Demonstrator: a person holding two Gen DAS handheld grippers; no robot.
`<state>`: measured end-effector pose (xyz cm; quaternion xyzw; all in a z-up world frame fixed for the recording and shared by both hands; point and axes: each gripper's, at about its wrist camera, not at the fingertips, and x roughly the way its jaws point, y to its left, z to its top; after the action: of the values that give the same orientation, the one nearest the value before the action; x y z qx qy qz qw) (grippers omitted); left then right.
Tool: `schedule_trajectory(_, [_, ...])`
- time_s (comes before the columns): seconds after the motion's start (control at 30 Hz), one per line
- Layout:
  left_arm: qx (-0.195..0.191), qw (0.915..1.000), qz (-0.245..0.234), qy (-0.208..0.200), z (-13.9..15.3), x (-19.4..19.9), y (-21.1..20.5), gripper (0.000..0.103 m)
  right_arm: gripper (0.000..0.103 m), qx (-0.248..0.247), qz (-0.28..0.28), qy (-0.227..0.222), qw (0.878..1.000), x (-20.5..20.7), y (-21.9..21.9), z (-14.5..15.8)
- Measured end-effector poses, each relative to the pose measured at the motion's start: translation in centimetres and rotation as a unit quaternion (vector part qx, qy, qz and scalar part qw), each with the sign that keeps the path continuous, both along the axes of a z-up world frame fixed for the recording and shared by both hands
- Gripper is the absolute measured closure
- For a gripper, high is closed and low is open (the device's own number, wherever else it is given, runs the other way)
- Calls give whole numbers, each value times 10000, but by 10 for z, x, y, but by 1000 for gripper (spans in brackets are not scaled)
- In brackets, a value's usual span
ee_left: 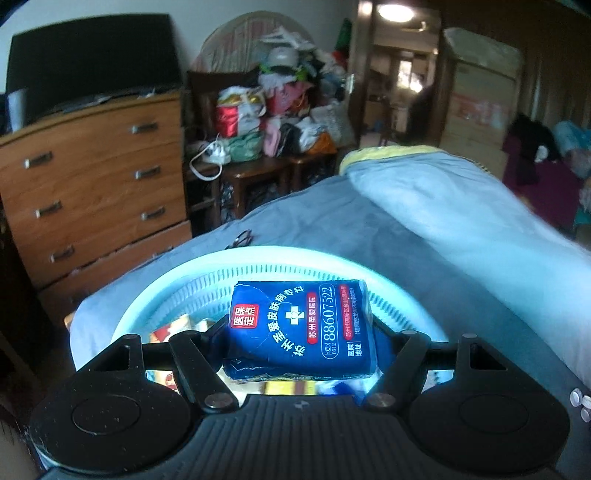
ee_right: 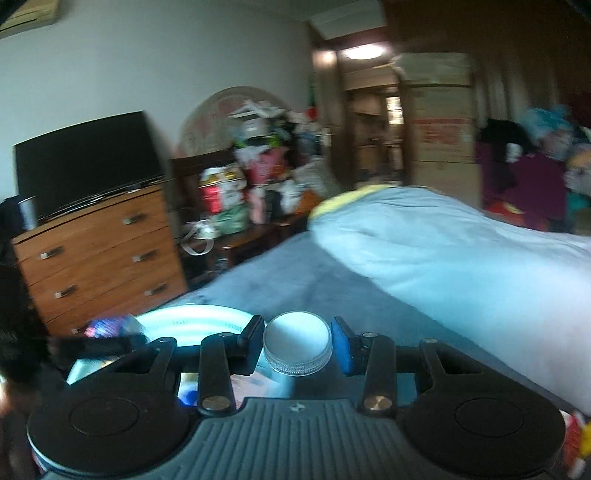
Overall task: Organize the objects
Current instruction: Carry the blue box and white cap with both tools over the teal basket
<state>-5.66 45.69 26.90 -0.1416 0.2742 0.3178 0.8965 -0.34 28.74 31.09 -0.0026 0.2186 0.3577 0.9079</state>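
bed [ee_left: 325,221]: tissue pack [ee_left: 301,328] between left tongs [ee_left: 300,332].

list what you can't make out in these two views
- Basket contents, left wrist view: mostly covered by the blue tissue pack and left hand-held gripper.
- Bottle under the silver cap, right wrist view: hidden by the cap and right hand-held gripper.
- Colourful packet, right wrist view: blurred.

You face a wooden chest of drawers [ee_left: 92,177] against a pale wall [ee_right: 166,66]. A ceiling light [ee_left: 395,11] glows beyond the doorway [ee_left: 399,85].
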Motion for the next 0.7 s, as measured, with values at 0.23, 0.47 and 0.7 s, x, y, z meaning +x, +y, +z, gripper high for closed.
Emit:
schedule_trajectory(0.23, [-395,9991,175,-40,-13,-17,44,31,61,-261,575,148,9979,-8,91,24])
schedule_trajectory(0.47, [-456,9987,225,49,-23,-17,63,31,61,-401,725,345,9960,-10,120,16])
schedule_trajectory(0.7, [-397,9990,204,86,-25,-11,62,31,61,-462,750,400,9953,-3,121,-3])
